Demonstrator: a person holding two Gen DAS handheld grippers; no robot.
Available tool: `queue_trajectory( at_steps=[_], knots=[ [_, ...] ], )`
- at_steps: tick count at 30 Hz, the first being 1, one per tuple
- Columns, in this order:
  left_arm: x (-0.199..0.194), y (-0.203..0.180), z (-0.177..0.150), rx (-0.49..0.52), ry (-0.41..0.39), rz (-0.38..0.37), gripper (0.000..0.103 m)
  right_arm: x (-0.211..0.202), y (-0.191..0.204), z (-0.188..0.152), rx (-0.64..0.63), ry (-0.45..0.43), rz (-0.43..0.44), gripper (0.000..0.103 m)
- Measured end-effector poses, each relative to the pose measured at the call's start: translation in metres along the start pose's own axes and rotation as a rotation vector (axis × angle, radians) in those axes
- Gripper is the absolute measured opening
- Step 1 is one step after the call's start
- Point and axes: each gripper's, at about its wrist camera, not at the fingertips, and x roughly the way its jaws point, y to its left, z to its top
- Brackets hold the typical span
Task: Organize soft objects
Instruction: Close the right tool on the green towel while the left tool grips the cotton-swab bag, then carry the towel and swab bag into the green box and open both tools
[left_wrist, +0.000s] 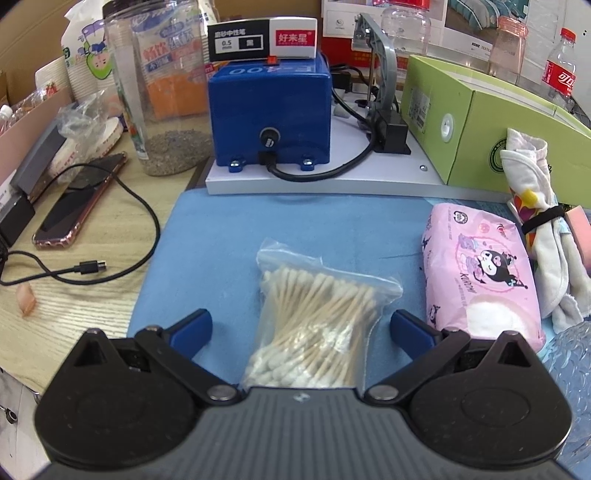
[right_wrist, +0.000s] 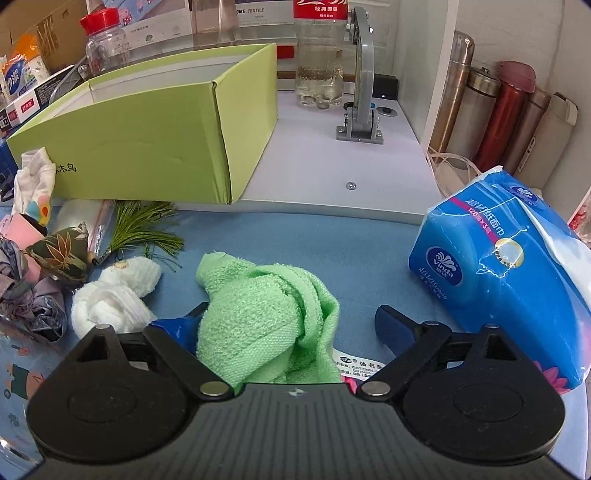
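The bag of cotton swabs (left_wrist: 317, 325), clear crinkled plastic packed with wooden sticks, lies on the blue mat (left_wrist: 221, 236) between the spread, unclenched fingers of the left gripper (left_wrist: 301, 325), touching neither pad. Just right of it lies a pink tissue pack (left_wrist: 480, 273), glossy and printed, then a rolled white cloth (left_wrist: 543, 229) bound by a black band. Behind stand a blue machine (left_wrist: 269, 110) and a green cardboard box (left_wrist: 480, 122); a phone (left_wrist: 74, 206) with cable lies left on the wood. The green towel (right_wrist: 266, 325), looped terry, bunched, sits on the mat between the released fingers of the right gripper (right_wrist: 291, 325), against the left pad. A white knotted cloth (right_wrist: 114, 295) lies left, a blue tissue pack (right_wrist: 509, 269) right
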Motion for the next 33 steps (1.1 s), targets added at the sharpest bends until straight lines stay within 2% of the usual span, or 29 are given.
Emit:
queue_trajectory(
  at_steps=[13, 23, 28, 30, 31, 32, 33],
  knots=[
    [-0.002, -0.001, -0.001, -0.008, -0.010, 0.007, 0.102, -0.004, 0.002, -0.005, 0.028, -0.022, -0.020, 0.083],
    [-0.003, 0.000, -0.003, -0.005, -0.025, 0.003, 0.102, -0.004, 0.002, -0.004, 0.036, -0.006, -0.024, 0.084],
    [-0.002, -0.001, -0.003, 0.002, -0.023, 0.003, 0.101, -0.008, 0.004, -0.007, 0.029, -0.036, 0.001, 0.078],
    [-0.005, -0.002, -0.004, 0.013, -0.038, -0.013, 0.091, -0.011, 0.006, -0.009, 0.019, -0.041, 0.006, 0.075],
    [-0.008, -0.002, -0.004, 0.019, -0.051, -0.022, 0.071, -0.012, 0.007, -0.009, 0.016, -0.042, 0.004, 0.070],
    [-0.011, -0.002, -0.004, 0.017, -0.059, -0.042, 0.052, -0.014, 0.009, -0.010, 0.006, -0.046, 0.007, 0.047],
    [-0.014, -0.001, -0.003, 0.006, -0.060, -0.042, 0.049, -0.017, 0.011, -0.011, -0.011, -0.054, 0.015, 0.033]
  ],
)
